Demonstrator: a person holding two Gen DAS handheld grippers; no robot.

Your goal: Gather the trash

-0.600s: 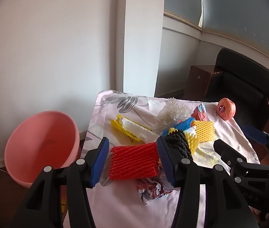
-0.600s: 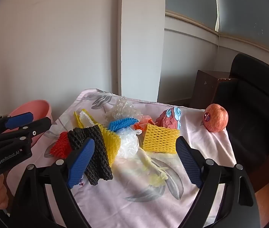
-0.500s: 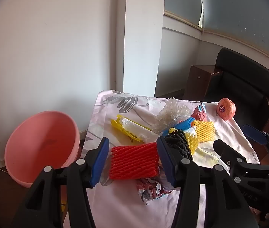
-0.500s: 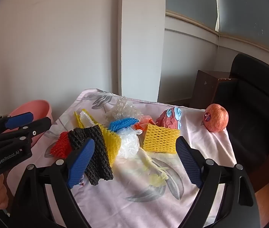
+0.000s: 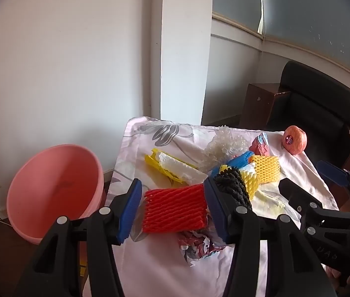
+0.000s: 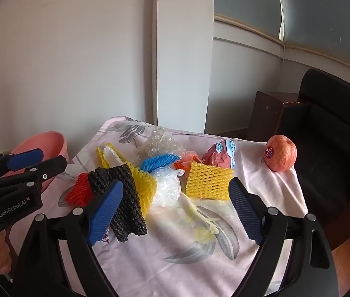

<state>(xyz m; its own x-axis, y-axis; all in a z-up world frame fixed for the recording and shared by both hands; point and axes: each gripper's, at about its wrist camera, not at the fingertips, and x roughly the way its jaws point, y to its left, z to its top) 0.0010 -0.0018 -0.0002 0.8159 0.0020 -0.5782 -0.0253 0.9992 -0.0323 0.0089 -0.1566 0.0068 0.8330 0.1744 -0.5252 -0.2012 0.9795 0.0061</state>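
L gripper point(image 5: 172, 206): we see both blue pads flanking the red foam net point(image 5: 175, 209). The 3 o'clock pad looks pressed on the net's edge; at the 9 o'clock pad a small gap may remain, so we cannot tell if the grasp is firm. The net sits at the table's point(image 5: 150, 267) near-left part, w/ a crumpled red/white wrapper point(image 5: 199, 245) just below it at 5 o'clock.

R gripper point(image 6: 173, 210): jaws wide apart, holding nothing, low over the trash pile. Its 9 o'clock pad overlaps the black foam net point(image 6: 118, 188) in the right wrist view; contact can't be judged.

Trash pile, right wrist view, on the pink floral cloth:
- yellow foam net point(image 6: 208, 183) at 12 o'clock of the R gripper, lying flat
- second yellow net point(image 6: 144, 184) beside the black one, touching
- white crumpled plastic bag point(image 6: 167, 188) between the two yellow nets
- blue foam net point(image 6: 159, 160) atop the pile
- clear bubble-type plastic point(image 6: 159, 143) behind it
- red paper wrapper w/ blue print point(image 6: 220, 156) at 1 o'clock

Apple point(image 6: 280, 156) w/ sticker rests at the table's far-right corner, well apart from the pile.

Pink basin point(image 5: 56, 193) is off the table at 9 o'clock of the L gripper, tilted, mouth facing us. Black chair point(image 5: 318, 104) is behind the table at 2 o'clock.
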